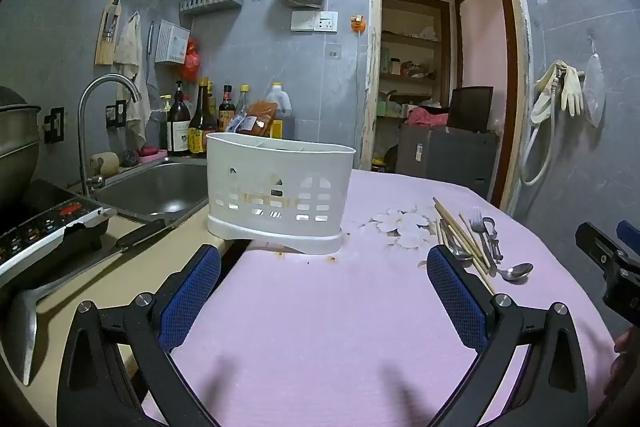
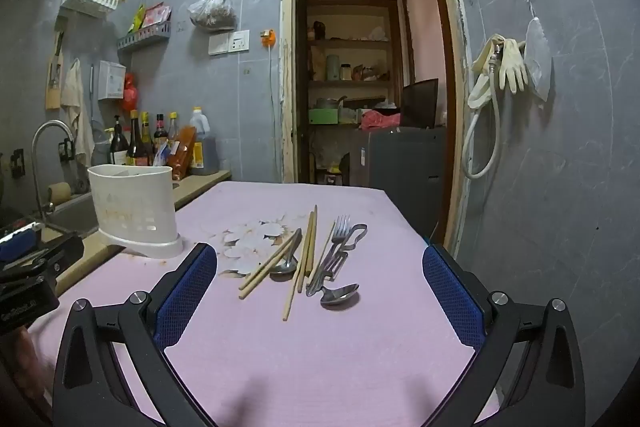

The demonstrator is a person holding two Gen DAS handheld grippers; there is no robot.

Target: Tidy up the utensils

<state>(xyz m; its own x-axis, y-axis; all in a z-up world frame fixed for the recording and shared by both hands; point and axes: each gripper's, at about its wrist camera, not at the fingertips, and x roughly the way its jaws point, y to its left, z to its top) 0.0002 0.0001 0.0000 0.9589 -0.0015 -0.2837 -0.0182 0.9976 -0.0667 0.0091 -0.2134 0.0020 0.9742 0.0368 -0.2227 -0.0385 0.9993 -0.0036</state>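
Note:
A white perforated utensil caddy (image 1: 278,193) stands at the left edge of a pink-covered table (image 1: 320,307); it also shows in the right wrist view (image 2: 134,207). A pile of utensils lies on the table: wooden chopsticks (image 2: 302,259), a fork (image 2: 336,247), spoons (image 2: 339,294) and a peeler (image 2: 354,237). The same pile shows at the right in the left wrist view (image 1: 472,239). My left gripper (image 1: 324,263) is open and empty, facing the caddy. My right gripper (image 2: 320,263) is open and empty, just short of the pile.
A steel sink (image 1: 160,187) with a faucet (image 1: 104,123), sauce bottles (image 1: 200,123) and an induction cooker (image 1: 44,223) lie left of the table. A ladle (image 1: 28,315) rests on the counter. White flower print (image 2: 252,243) marks the cloth. A doorway (image 2: 360,67) opens behind.

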